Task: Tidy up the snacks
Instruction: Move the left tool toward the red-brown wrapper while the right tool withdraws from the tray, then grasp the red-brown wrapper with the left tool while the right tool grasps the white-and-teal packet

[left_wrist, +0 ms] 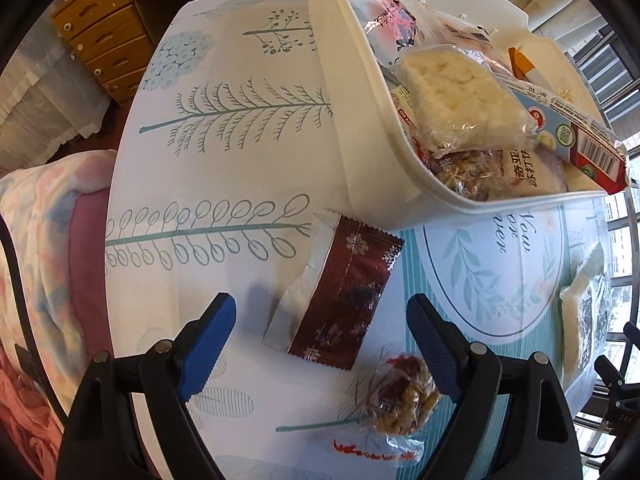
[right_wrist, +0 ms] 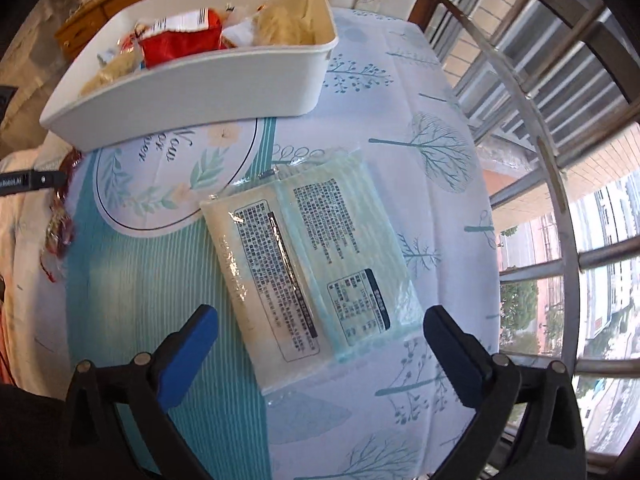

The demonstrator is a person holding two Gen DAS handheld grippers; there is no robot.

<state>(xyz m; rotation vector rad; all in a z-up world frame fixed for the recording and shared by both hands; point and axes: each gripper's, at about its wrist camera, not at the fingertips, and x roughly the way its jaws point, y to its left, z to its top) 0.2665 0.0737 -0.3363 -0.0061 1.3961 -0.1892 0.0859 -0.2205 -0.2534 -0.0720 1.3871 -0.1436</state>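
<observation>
**A:** Fingers first, left camera: the left gripper (left_wrist: pixel 322 344) is spread wide with nothing pinched. The dark red packet (left_wrist: pixel 344 292) lies flat on the tablecloth (left_wrist: pixel 224 152) between the blue pads, not touched by either as far as I can tell. A small clear bag of nuts (left_wrist: pixel 400 396) sits just beside the right-hand pad.

**B:** So how far along is the tidying?

**A:** Mostly done, I'd guess. The white bin (left_wrist: pixel 360 120) is already piled up: a pale rice cake (left_wrist: pixel 460 96) in clear wrap on top, a long bar with a barcode (left_wrist: pixel 580 136) hanging over the rim, a pink-printed pack further back, more wrapped stuff underneath. Still loose on this side: the red packet, the nut bag, and something pale in clear wrap at the right edge that I can't make out.

**B:** And the right camera?

**A:** The right gripper (right_wrist: pixel 320 352) is also wide open, holding nothing. A flat pale green pack (right_wrist: pixel 312 276) with printed text panels lies on the cloth between its pads, apart from both. The bin stands well behind it, a red bag (right_wrist: pixel 180 40) and pale snacks showing inside. My read: three or four items left to drop in.
</observation>
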